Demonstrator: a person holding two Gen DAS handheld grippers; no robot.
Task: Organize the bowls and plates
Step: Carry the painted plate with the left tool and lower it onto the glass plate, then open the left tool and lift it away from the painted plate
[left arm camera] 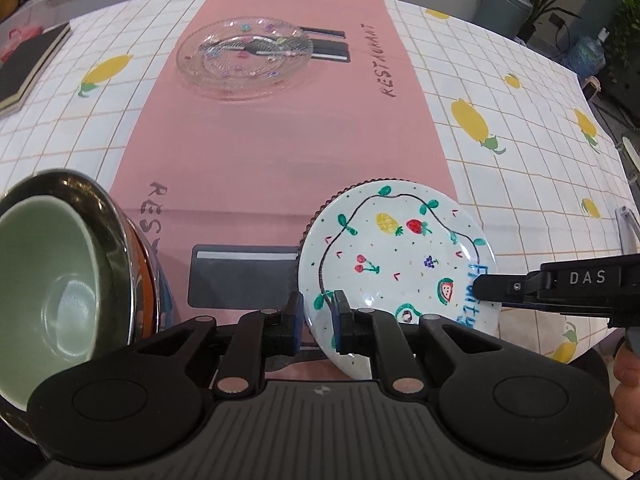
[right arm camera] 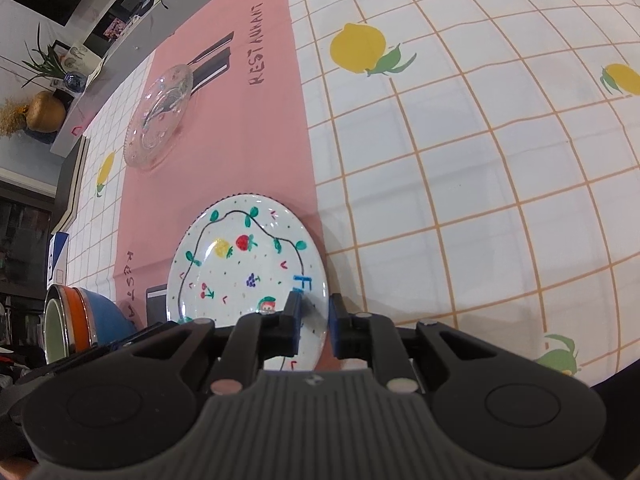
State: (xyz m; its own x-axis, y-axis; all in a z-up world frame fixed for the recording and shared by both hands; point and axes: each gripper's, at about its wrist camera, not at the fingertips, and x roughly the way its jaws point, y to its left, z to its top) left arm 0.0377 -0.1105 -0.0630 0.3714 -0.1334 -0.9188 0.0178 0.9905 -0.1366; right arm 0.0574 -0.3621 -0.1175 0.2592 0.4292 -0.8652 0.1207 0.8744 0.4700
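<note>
A white plate painted with fruit [left arm camera: 394,256] [right arm camera: 244,264] is tilted up off the pink runner. My left gripper [left arm camera: 318,318] straddles its near left rim, jaws shut on it. My right gripper [right arm camera: 314,320] straddles its right rim, and its finger [left arm camera: 508,286] shows on the plate in the left wrist view. A clear glass plate [left arm camera: 244,58] [right arm camera: 158,118] lies flat further back on the runner. A stack of bowls, green inside [left arm camera: 48,280], steel, orange and blue [right arm camera: 80,316], stands at the near left.
The pink runner [left arm camera: 280,140] lies on a white grid tablecloth with lemon prints [right arm camera: 460,160]. A dark board [left arm camera: 28,64] lies at the table's far left. Shelves, plants and a vase [right arm camera: 44,112] stand beyond the table.
</note>
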